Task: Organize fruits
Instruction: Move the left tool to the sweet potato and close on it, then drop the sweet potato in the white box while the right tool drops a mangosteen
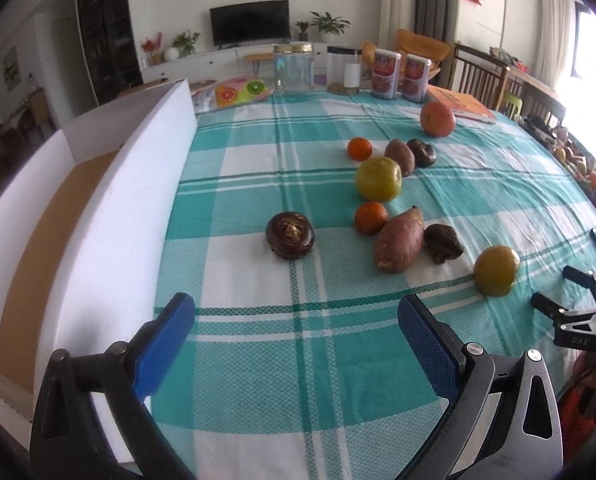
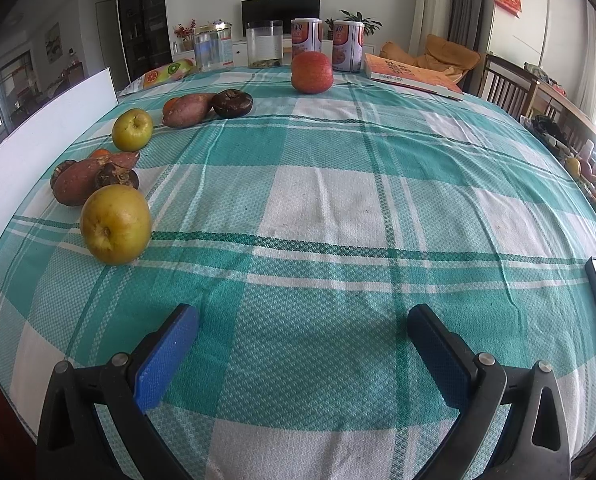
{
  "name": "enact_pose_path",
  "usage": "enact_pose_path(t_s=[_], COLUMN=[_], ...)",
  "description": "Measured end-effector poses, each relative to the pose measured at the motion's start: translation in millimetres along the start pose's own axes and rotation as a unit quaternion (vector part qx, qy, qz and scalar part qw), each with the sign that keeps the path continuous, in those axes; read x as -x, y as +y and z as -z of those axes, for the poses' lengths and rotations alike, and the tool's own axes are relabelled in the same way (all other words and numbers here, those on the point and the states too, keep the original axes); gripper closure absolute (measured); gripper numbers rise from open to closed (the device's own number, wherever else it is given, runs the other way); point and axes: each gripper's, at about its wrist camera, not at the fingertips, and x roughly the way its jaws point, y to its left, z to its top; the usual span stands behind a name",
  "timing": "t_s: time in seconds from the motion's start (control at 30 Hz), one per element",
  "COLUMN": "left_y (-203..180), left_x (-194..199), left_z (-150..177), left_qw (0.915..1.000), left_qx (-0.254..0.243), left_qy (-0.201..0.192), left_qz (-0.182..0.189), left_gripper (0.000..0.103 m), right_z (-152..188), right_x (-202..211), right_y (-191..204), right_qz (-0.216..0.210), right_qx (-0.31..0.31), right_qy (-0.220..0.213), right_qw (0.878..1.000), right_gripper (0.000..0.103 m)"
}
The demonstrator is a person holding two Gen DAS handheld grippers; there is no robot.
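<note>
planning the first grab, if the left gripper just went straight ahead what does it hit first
Probably the dark brown round fruit: it lies nearest ahead of the open left gripper, only bare tablecloth between. Depth is unclear.

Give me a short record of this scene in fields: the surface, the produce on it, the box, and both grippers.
surface: checked tablecloth
apples: two yellow-green
oranges: two small, one big
sweet potatoes: two
box: white, at the cloth's left edge
left gripper: open, holds nothing
right gripper: open, holds nothing
</note>
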Motion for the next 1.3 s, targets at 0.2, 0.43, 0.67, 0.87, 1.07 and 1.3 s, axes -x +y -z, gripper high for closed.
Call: enact_pose_path(t_s=[0.2, 0.43, 0.67, 0.87, 1.07, 1.3], left_y=[-45.8, -60.5, -55.4, -40.9, -52.4, -47.5], left_x=[-37.2, -89.6, -75.3, -42.0, -45.7, -46.7], left_z=[-24.1, -29.5, -14.3, 15.4, 12.1, 13.1], left_qw=[0.9954, 0.9908, 0.9890, 0.9853, 0.9903, 0.9918], left_qx=[-0.038, -0.049, -0.056, -0.057, -0.078, -0.064], left_qy=[0.030, 0.089, 0.106, 0.136, 0.097, 0.091], left_qz=[0.083, 0.089, 0.087, 0.087, 0.062, 0.062], left_gripper=[0.001, 0.046, 0.061, 0.041, 0.028, 0.058], right_z=[0.3, 0.3, 0.8, 1.4, -3.1, -81.4], right_x=[0.0, 0.2, 0.5, 0.3, -0.4, 12.4], right_y=[-0.1, -0.3, -0.5, -0.7, 0.1, 3.3], right_qz=[0.000, 0.000, 0.000, 0.000, -0.007, -0.114], right_qx=[0.000, 0.000, 0.000, 0.000, 0.009, 0.033], right_qy=[0.000, 0.000, -0.001, -0.001, 0.011, 0.050], right_qw=[1.000, 1.000, 1.000, 1.000, 1.000, 0.992], right_gripper=[0.000, 0.000, 0.000, 0.000, 0.000, 0.000])
